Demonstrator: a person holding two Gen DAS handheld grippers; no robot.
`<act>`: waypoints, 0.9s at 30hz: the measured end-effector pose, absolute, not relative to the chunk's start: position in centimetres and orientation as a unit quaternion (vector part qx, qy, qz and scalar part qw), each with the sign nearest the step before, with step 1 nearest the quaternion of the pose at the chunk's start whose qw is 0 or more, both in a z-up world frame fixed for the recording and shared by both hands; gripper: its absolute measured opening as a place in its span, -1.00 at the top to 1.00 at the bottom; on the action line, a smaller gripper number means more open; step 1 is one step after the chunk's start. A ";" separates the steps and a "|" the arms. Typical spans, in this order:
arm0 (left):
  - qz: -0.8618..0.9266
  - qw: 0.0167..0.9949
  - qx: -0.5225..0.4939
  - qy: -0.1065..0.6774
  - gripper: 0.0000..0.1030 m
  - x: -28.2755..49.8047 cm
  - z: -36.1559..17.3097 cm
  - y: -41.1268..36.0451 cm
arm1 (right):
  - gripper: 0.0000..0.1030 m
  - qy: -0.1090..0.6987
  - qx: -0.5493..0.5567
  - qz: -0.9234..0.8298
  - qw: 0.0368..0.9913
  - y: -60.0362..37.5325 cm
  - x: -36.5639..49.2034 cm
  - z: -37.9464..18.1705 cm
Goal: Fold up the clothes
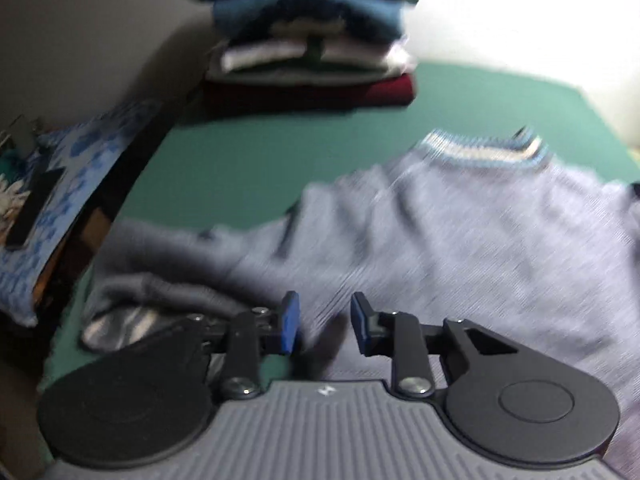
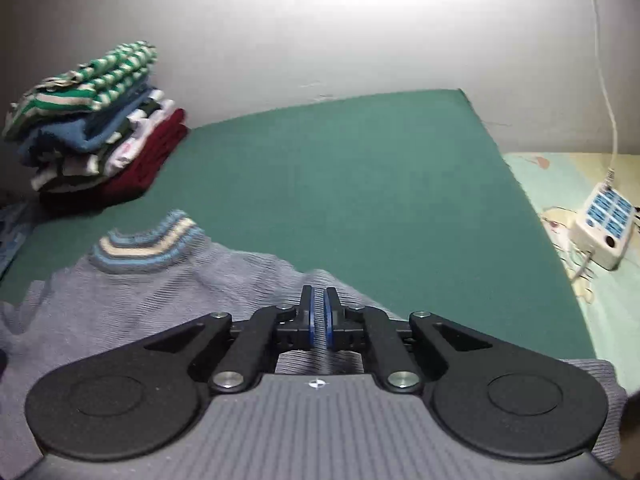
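A grey knit sweater (image 1: 460, 232) with a blue and cream striped collar (image 1: 484, 150) lies spread on the green table (image 1: 240, 160). Its left sleeve (image 1: 168, 284) is bunched near the table's left edge. My left gripper (image 1: 325, 326) is open and empty, low over the sweater beside that sleeve. In the right wrist view the sweater (image 2: 132, 296) lies with its collar (image 2: 148, 246) at the left. My right gripper (image 2: 319, 320) has its jaws almost together over the sweater's right shoulder; I cannot tell whether cloth is pinched between them.
A stack of folded clothes (image 1: 312, 36) stands at the table's far left corner, also in the right wrist view (image 2: 96, 124). A blue patterned cloth (image 1: 68, 184) lies left of the table. A power strip (image 2: 604, 224) and its cable lie on a bedsheet at the right.
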State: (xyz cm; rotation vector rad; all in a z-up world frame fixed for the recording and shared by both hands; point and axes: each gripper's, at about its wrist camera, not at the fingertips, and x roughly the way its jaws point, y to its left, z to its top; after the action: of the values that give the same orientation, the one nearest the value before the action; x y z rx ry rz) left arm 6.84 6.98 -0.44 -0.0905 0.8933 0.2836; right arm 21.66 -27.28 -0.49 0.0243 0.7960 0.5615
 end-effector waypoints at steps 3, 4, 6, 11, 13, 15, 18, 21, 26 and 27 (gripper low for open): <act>0.128 0.891 -0.046 0.432 0.21 9.0 -1.3 6.1 | 0.87 0.397 -0.007 0.338 0.853 -23.4 20.5 -0.7; 0.129 0.889 -0.046 0.437 0.21 9.7 -1.9 5.8 | 0.87 0.397 -0.021 0.357 0.845 -21.9 20.1 -1.0; 0.134 0.882 -0.050 0.449 0.21 10.9 -3.2 5.9 | 0.85 0.397 -0.052 0.382 0.833 -19.4 19.4 -1.8; 0.146 0.886 -0.053 0.437 -0.12 12.2 -3.6 6.6 | 0.86 0.395 -0.080 0.383 0.832 -16.7 20.5 -3.3; 0.153 0.890 -0.048 0.426 -0.40 13.0 -3.8 7.1 | 0.88 0.385 -0.089 0.368 0.841 -16.3 21.4 -3.3; 0.151 0.894 -0.055 0.417 -0.45 13.8 -3.9 7.9 | 0.90 0.381 -0.093 0.355 0.849 -15.8 22.4 -3.3; 0.153 0.899 -0.050 0.407 -0.52 15.6 -4.1 8.5 | 0.92 0.388 -0.081 0.345 0.851 -15.2 24.1 -3.3; 0.163 0.902 -0.045 0.398 -0.65 17.5 -4.3 8.9 | 0.92 0.377 -0.092 0.339 0.857 -14.6 24.7 -3.4; 0.169 0.901 -0.048 0.397 -0.82 19.3 -4.5 9.5 | 0.90 0.363 -0.104 0.314 0.871 -13.8 24.4 -3.3; 0.168 0.900 -0.050 0.400 -0.80 19.3 -4.4 9.6 | 0.83 0.367 -0.104 0.303 0.873 -13.9 24.2 -3.0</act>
State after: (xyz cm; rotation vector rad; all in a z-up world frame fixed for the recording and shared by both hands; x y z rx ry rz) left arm 19.28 9.60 -4.40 -0.1038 0.8271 0.3471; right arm 24.20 -13.89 -3.02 -0.2175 0.7670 0.6339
